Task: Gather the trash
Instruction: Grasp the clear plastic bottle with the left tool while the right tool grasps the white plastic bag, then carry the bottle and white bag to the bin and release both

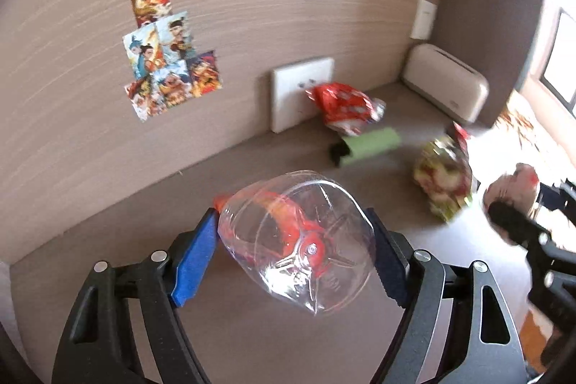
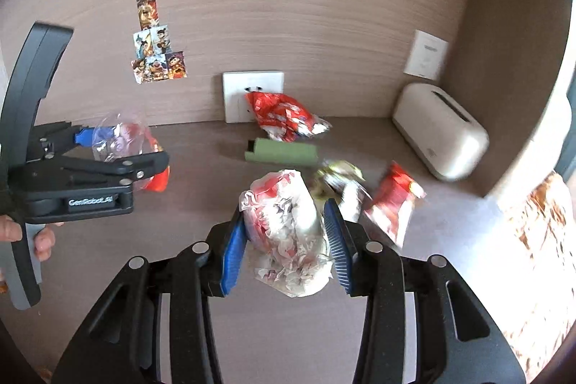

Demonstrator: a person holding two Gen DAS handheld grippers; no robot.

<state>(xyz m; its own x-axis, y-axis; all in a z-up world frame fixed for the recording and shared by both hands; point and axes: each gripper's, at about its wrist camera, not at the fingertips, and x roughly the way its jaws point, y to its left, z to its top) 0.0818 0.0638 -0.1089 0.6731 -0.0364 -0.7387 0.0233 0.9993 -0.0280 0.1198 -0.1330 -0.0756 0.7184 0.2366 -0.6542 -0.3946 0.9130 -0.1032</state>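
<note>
Right tool (image 2: 284, 233) clamping crumpled wrapper (image 2: 288, 236), left tool (image 2: 118, 146) gripping clear bottle (image 2: 115, 139)

Left tongs (image 1: 295, 247): black frame, blue pads, silver rivets. Right tongs (image 2: 286, 240): same black and blue, ribbed pads. Plastic bottle (image 1: 288, 240) is showing clear with an orange-red label and cap. Crumpled wrapper (image 2: 288, 236) is showing white with red print and dark specks. Red snack bag (image 2: 280, 116) at the desk's back edge is showing red with white lettering. Green box (image 2: 280, 153): flat pale green, black end. Red packet (image 2: 392, 200): red, white and yellow. Toaster (image 2: 439, 132) in the back right corner: cream. Desk (image 2: 198, 168): grey-brown. Wall socket (image 2: 234, 92): white. Stickers (image 1: 158, 35): multicoloured cartoon figures.
</note>
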